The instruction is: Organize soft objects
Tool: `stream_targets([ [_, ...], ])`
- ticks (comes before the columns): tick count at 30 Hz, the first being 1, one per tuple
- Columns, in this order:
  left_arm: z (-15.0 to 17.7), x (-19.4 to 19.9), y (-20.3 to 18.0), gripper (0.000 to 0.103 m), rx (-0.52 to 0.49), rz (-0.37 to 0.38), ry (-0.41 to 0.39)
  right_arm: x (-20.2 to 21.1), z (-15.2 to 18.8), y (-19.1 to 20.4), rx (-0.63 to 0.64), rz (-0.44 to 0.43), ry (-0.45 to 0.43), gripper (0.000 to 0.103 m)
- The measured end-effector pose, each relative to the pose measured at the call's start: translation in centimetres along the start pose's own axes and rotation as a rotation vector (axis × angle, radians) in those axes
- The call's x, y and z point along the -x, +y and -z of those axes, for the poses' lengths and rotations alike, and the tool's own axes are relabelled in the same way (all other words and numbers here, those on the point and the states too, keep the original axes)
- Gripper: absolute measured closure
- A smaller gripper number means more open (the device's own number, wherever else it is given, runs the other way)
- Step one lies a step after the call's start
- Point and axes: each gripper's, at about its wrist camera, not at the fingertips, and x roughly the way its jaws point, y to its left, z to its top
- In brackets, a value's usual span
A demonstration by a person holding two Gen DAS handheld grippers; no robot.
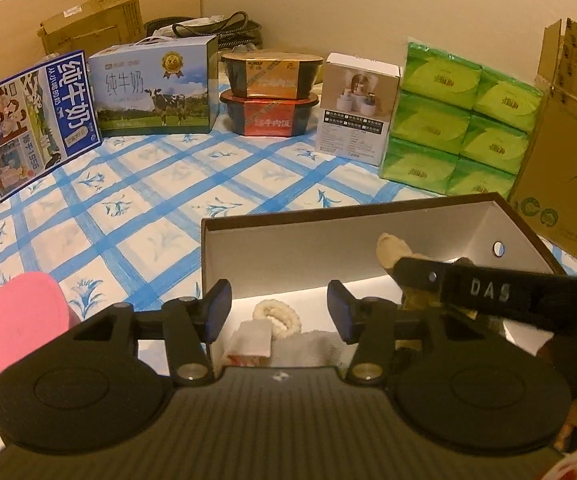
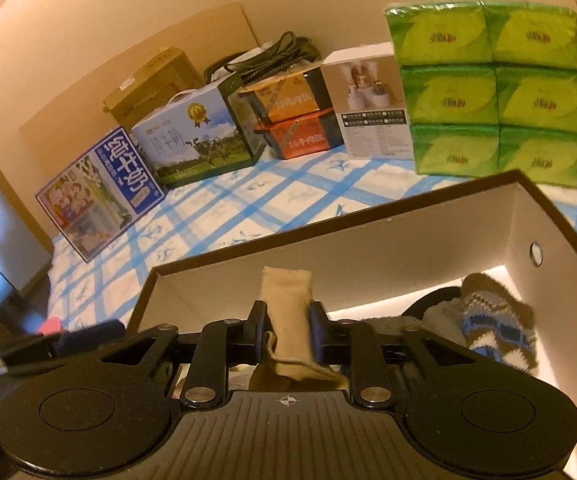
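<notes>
Both claws over the open box, right one gripping a beige sock.
Right claw (image 2: 288,334) pinches the beige sock (image 2: 287,300) upright over the box (image 2: 368,236); left claw (image 1: 278,308) gapes wide, nothing between its pads, above a cream scrunchie (image 1: 276,317) and white cloth (image 1: 312,346) inside. Striped sock (image 2: 496,324) lies at the box's right end; box sits on a blue-checked sheet (image 1: 128,200), green tissue packs (image 1: 456,120) behind.

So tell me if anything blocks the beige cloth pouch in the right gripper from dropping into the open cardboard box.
Nothing visible does. The right gripper holds the beige cloth pouch above the white-lined cardboard box, its opening uncovered.
</notes>
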Motion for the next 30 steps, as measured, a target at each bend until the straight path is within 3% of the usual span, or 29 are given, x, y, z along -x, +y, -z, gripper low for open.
stream_targets([
  [1,0.1,-0.1,0.1,0.054,0.001,0.0,0.002,0.0,0.0,-0.1,-0.012,-0.006,-0.006,0.057],
  [3,0.3,-0.1,0.1,0.054,0.0,0.0,0.005,0.1,-0.1,-0.2,-0.024,-0.006,-0.03,0.043],
  [15,1.3,0.6,-0.3,0.054,-0.039,-0.02,0.017,0.7,0.9,0.1,0.018,0.02,-0.004,0.042],
  [30,2.3,4.1,0.9,0.054,-0.007,-0.041,0.013,4.3,2.2,2.0,0.084,0.018,-0.01,0.041],
])
